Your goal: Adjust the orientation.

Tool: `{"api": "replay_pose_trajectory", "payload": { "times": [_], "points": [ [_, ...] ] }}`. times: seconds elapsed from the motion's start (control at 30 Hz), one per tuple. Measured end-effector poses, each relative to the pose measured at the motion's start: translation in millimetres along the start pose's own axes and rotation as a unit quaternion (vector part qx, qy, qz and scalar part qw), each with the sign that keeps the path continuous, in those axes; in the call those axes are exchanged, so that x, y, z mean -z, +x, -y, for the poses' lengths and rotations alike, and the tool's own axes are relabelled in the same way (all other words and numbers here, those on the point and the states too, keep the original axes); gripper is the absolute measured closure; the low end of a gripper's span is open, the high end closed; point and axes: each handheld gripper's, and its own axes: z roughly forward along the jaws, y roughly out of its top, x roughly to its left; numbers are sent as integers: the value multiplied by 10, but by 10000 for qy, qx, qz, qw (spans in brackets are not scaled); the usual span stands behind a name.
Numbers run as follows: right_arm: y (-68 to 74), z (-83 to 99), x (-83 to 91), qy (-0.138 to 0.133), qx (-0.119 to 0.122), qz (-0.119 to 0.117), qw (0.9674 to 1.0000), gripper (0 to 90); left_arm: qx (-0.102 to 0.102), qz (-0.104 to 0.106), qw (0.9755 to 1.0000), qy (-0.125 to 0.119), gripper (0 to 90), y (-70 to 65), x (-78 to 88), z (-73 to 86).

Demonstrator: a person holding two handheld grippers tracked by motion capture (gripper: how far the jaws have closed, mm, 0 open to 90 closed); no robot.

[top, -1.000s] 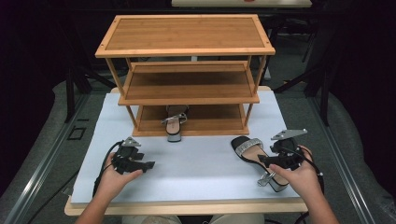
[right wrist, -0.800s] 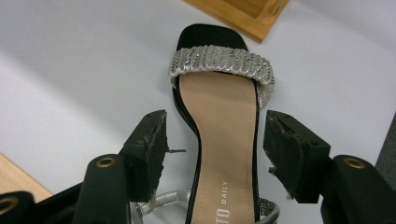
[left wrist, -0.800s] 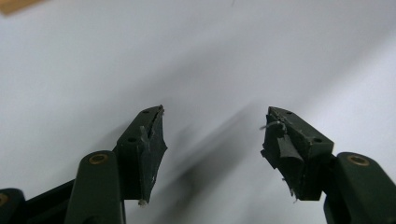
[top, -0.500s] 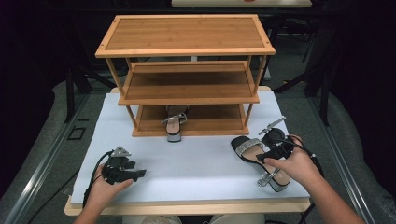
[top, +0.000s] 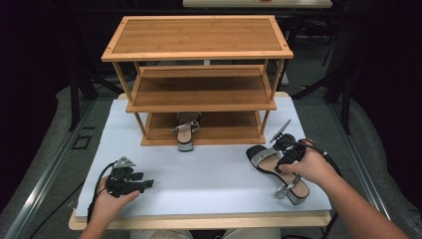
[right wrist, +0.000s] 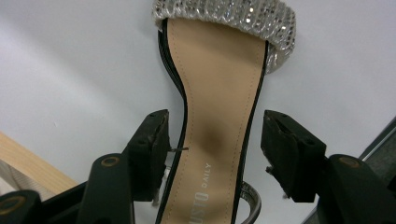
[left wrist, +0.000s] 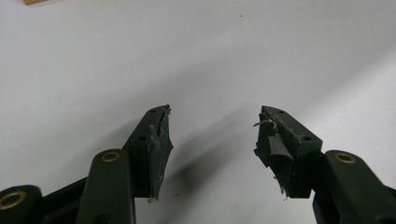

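Note:
A black sandal [top: 263, 159] with a glittery silver toe strap lies on the white board at the right, its heel toward the near edge. My right gripper [top: 280, 160] hangs over its middle. In the right gripper view my right gripper [right wrist: 215, 140] straddles the tan insole of the sandal [right wrist: 219, 84]; the jaws have just been closing, and narrow gaps still separate the pads from the sole's edges. My left gripper [top: 147, 183] rests low at the near left. Its jaws [left wrist: 212, 135] have also just been closing and stand apart over bare board. A matching sandal [top: 185, 133] sits on the rack's bottom shelf.
A three-tier wooden rack [top: 199, 40] stands at the back of the white board [top: 209, 174]; its middle and top shelves are bare. The table's wooden front edge [top: 199, 221] runs just behind my hands. Dark floor surrounds the table.
My right gripper moved left from beside the sandal to over its middle. My left gripper drew back toward the near-left edge, and its jaws narrowed.

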Motion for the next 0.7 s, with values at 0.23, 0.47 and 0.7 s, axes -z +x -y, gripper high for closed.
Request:
{"api": "replay_pose_trajectory", "payload": {
  "times": [0.23, 0.47, 0.7],
  "points": [
    [-103, -7, -157, 398, -233, -115, 9989, 385, 42, -11, 10000, 8, 439, 14, 6, 19],
    [-161, 19, -291, 529, -442, -317, 9971, 385, 68, -3, 10000, 16, 439, 26, -5, 21],
    [-131, 43, -271, 604, -470, -486, 9959, 383, 116, -4, 9999, 51, 439, 51, -13, 30]
  ]
}}
